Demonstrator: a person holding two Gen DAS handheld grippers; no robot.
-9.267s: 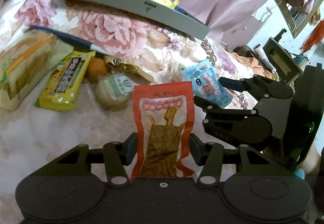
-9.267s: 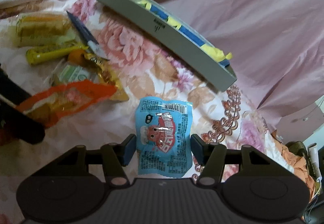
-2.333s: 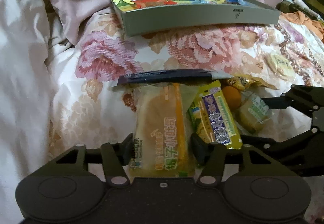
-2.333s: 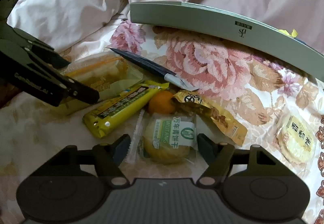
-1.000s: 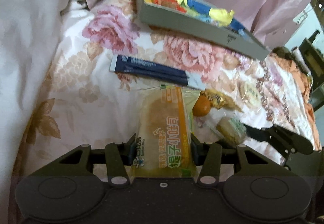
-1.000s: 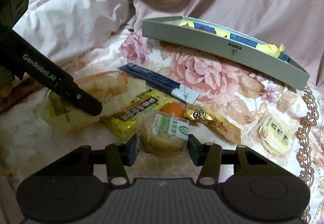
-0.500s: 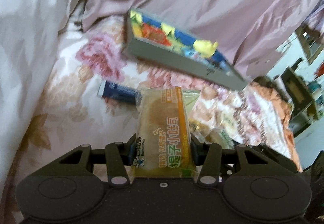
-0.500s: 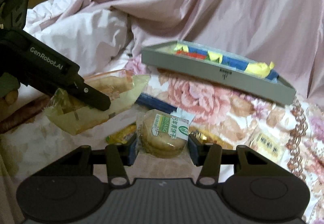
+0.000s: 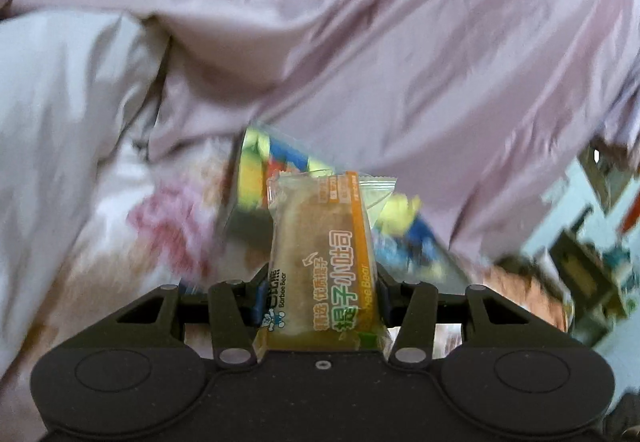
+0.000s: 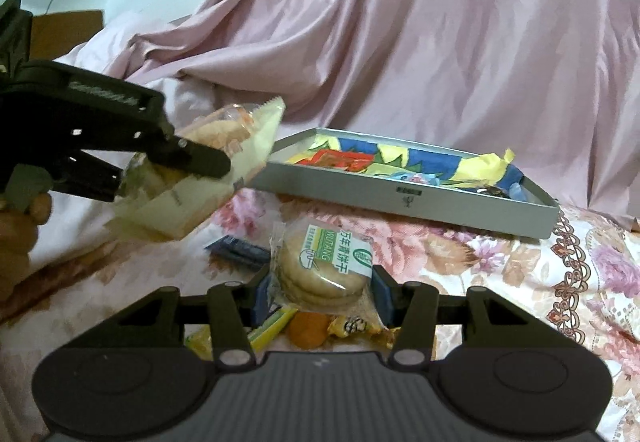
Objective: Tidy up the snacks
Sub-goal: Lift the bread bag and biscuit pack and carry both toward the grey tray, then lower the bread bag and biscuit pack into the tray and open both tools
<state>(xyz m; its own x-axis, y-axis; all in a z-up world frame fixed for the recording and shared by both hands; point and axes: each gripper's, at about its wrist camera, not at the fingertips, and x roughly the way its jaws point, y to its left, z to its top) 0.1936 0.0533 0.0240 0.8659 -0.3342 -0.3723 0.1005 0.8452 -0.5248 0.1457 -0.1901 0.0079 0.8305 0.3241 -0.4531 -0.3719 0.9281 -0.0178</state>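
My left gripper (image 9: 320, 292) is shut on a clear bread packet (image 9: 322, 262) with orange print, held in the air in front of the grey tray (image 9: 240, 218). The right wrist view shows that gripper (image 10: 200, 158) and the bread packet (image 10: 208, 178) at the left, just short of the grey tray's (image 10: 400, 198) left end. My right gripper (image 10: 320, 292) is shut on a round biscuit packet (image 10: 324, 270) with a green and white label, lifted above the bed. The tray holds several colourful snack packets.
On the floral bedsheet (image 10: 520, 274) below my right gripper lie a yellow bar (image 10: 268, 326), a small orange (image 10: 308, 328), a gold wrapper (image 10: 360, 326) and a dark blue packet (image 10: 240, 248). A pink quilt (image 10: 440, 42) rises behind the tray.
Both grippers have risen with their packets and moved toward the tray. The left wrist view is now motion-blurred and tilted up toward the quilt.
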